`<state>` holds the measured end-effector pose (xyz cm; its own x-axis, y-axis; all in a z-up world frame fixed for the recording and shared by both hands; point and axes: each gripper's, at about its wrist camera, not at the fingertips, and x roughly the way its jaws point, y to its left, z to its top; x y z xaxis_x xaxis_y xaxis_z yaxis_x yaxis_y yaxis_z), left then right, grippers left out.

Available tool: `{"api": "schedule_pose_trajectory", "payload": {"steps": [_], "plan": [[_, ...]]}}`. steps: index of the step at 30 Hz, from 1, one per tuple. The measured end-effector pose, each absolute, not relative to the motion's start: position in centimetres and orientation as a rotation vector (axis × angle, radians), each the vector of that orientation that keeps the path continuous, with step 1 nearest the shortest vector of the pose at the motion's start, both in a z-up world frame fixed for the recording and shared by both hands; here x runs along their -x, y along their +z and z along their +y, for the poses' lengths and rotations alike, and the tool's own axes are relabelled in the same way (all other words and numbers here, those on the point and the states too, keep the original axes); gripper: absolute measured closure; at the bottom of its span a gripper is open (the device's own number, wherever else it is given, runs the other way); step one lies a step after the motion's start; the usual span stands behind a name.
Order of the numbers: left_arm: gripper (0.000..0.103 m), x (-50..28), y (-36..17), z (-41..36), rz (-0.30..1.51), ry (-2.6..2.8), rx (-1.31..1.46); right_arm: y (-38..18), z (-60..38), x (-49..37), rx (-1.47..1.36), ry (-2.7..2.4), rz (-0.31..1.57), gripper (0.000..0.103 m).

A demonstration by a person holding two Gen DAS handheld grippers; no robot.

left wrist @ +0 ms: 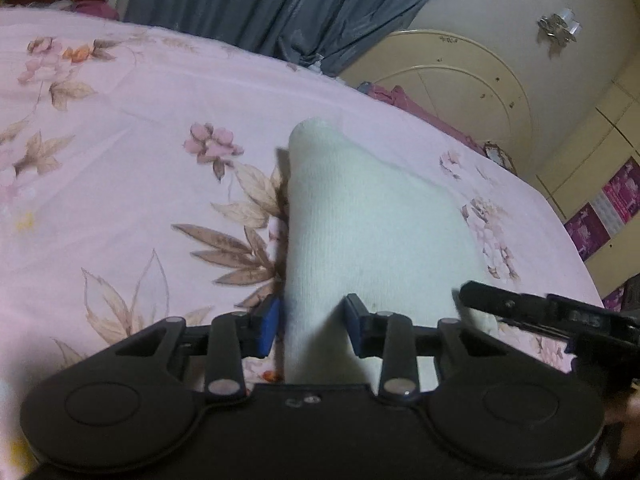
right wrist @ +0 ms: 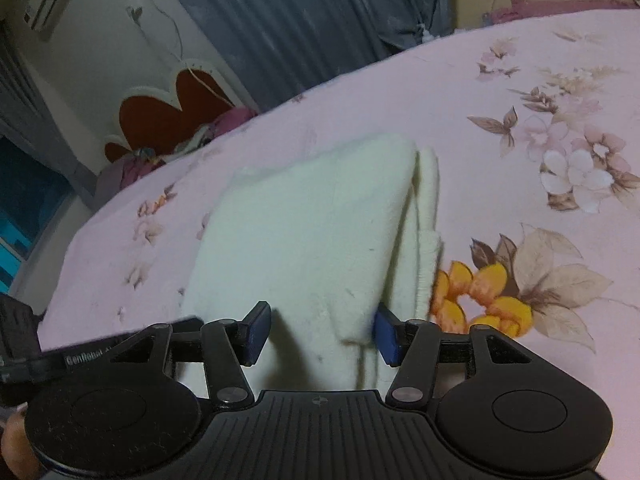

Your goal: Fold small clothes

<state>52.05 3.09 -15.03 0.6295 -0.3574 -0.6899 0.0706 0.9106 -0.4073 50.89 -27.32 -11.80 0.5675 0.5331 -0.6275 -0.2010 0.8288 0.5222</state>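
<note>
A small white knitted garment (left wrist: pixel 360 232) lies on the pink floral bedsheet (left wrist: pixel 120 160). In the left wrist view its near edge runs between my left gripper's (left wrist: pixel 314 326) blue pads (left wrist: pixel 267 328), which stand apart around the cloth without squeezing it. In the right wrist view the same white garment (right wrist: pixel 304 240) shows a folded edge on its right side. My right gripper (right wrist: pixel 322 330) is open, its blue pads (right wrist: pixel 258 334) either side of the near edge. The right gripper's arm (left wrist: pixel 540 312) shows at the left view's right edge.
Grey-blue curtains (left wrist: pixel 280 8) hang behind the bed. A cream cupboard (left wrist: pixel 460 92) stands at the bed's far right. A red heart-shaped headboard (right wrist: pixel 160 116) and purple cloth (right wrist: pixel 232 120) lie beyond the bed's far edge. The flowered sheet (right wrist: pixel 540 160) spreads to the right.
</note>
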Motion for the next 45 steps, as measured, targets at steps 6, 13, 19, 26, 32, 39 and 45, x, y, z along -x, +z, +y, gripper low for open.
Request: {"api": "schedule_pose_trajectory", "payload": {"steps": [6, 13, 19, 26, 32, 39, 45], "plan": [[0.070, -53.9, -13.9, 1.9, 0.805, -0.350, 0.193, -12.4, -26.3, -51.8, -0.346, 0.455, 0.884, 0.076], [0.072, -53.5, -12.5, -0.1, 0.811, -0.387, 0.141, -8.8, -26.7, -51.2, -0.193, 0.488, 0.855, 0.087], [0.069, -53.8, -13.2, -0.5, 0.863, -0.348, 0.083, -12.2, -27.8, -52.1, -0.282, 0.471, 0.941, 0.087], [0.066, -55.5, -10.8, -0.1, 0.731, -0.381, 0.111, -9.8, -30.6, -51.8, -0.326, 0.361, 0.803, 0.034], [0.065, -60.9, -12.1, -3.0, 0.742, -0.465, 0.067, -9.9, -28.8, -57.0, -0.283, 0.420, 0.818, 0.086], [0.068, -61.4, -12.7, -3.0, 0.746, -0.457, 0.060, -11.8, -28.1, -59.5, -0.196, 0.382, 0.885, 0.088], [0.064, -64.1, -14.3, -3.2, 0.783, -0.434, 0.117, -10.7, -25.6, -60.4, -0.166, 0.414, 0.776, 0.088]]}}
